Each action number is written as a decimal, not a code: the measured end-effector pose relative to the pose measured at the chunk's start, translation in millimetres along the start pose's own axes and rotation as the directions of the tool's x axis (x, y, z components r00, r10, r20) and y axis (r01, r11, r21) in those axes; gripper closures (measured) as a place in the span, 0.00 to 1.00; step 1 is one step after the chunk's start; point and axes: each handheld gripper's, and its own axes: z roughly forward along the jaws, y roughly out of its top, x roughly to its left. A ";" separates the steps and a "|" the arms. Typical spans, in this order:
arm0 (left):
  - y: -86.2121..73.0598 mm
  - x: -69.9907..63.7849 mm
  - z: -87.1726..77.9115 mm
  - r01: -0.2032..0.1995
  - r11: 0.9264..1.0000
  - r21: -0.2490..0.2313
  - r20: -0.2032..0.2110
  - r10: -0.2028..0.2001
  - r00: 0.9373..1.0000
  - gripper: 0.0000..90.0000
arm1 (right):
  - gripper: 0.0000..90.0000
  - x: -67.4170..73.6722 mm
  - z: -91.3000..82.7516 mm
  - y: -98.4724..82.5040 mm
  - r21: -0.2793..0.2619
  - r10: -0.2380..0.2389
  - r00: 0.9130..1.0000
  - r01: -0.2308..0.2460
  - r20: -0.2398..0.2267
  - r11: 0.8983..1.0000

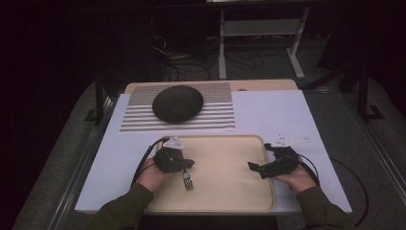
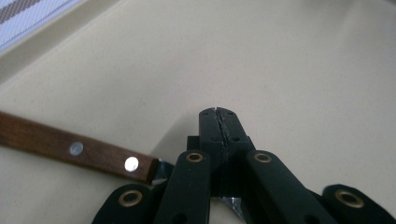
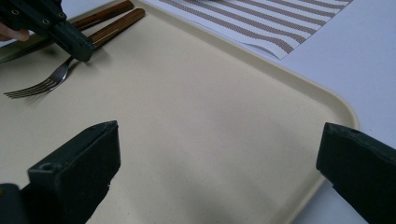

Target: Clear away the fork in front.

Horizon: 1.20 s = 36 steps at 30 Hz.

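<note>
The left gripper's (image 2: 218, 112) two black jaws are pressed flat together, a hairline seam between the tips and nothing visibly caught there. They hang low over the left part of the cream plastic tray (image 1: 225, 189). Just beneath them lies the steel fork with the riveted brown wooden handle (image 3: 46, 81). From the left gripper view its bright neck passes under the linkage rather than between the tips, so I can't tell whether it is being touched at all. The right gripper (image 3: 219, 130) stands with its jaws spread wide and empty, over the tray's right part, well apart from the fork. I'd judge the fork light and rigid, but awkward. The polished neck and tines look slippery and lie almost flush with the tray, whose smooth floor would let it skate if nudged. The wooden handle (image 2: 70, 147) is thicker and less slick, so a pinch across its sides near the rivets looks the surer hold. A second wooden-handled piece of cutlery (image 3: 107, 10), seemingly a knife, lies touching or just beside the fork near the tray's left rim, and could get dragged along. Beyond the tray's far rim, a brown-and-white striped placemat (image 1: 143, 120) carries a dark round domed object (image 1: 178, 102).
</note>
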 end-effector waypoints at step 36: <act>-34.2 18.0 -37.2 0.094 0.996 -0.003 -0.061 -0.094 0.994 1.00 | 0.00 0.1 -0.3 1.2 -0.011 0.003 1.000 -0.003 -0.001 1.000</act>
